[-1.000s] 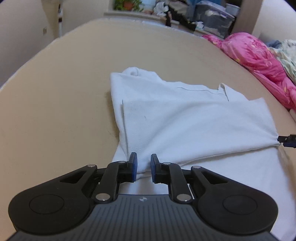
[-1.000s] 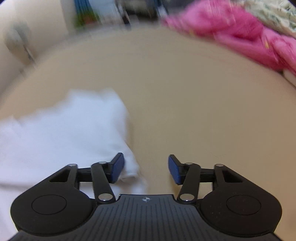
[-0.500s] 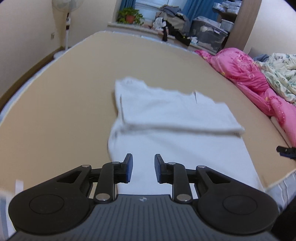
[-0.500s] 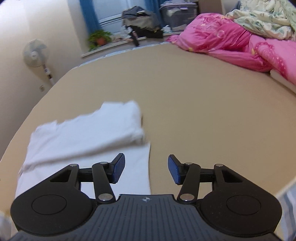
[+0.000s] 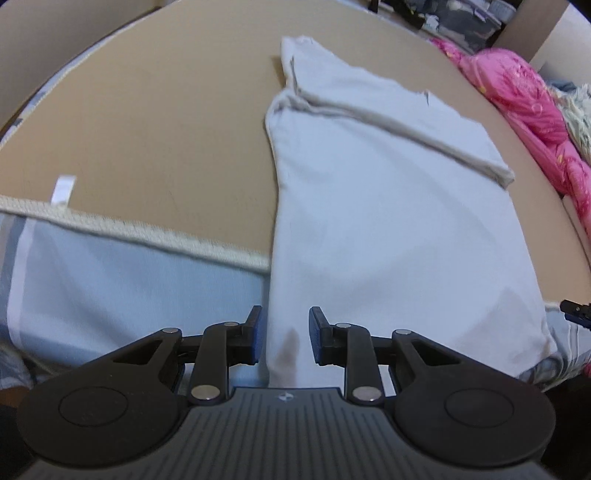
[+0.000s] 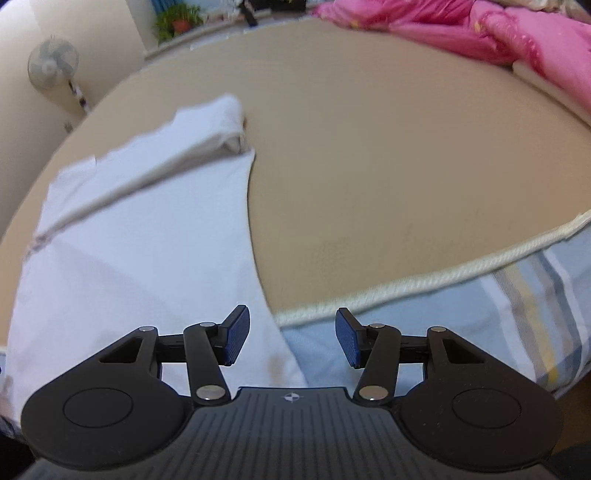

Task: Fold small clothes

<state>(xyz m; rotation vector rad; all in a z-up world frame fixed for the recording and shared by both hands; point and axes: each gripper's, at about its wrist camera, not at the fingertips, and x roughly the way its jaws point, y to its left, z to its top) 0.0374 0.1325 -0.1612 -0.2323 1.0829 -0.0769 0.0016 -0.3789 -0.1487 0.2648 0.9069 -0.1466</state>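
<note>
The white garment (image 5: 388,206) lay on the bed (image 5: 147,122) with its far end folded over and its near hem draped off the edge, apparently awaiting another fold, the left gripper (image 5: 282,334) opening narrowly around that hem without pressing and the right gripper (image 6: 291,338) half open, gripping nothing.

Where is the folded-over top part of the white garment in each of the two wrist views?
Left wrist: the folded-over part lies upper centre to right.
Right wrist: the folded-over part lies upper left.
Shared landmark: the pink quilt, at the right edge there, top right here.
</note>
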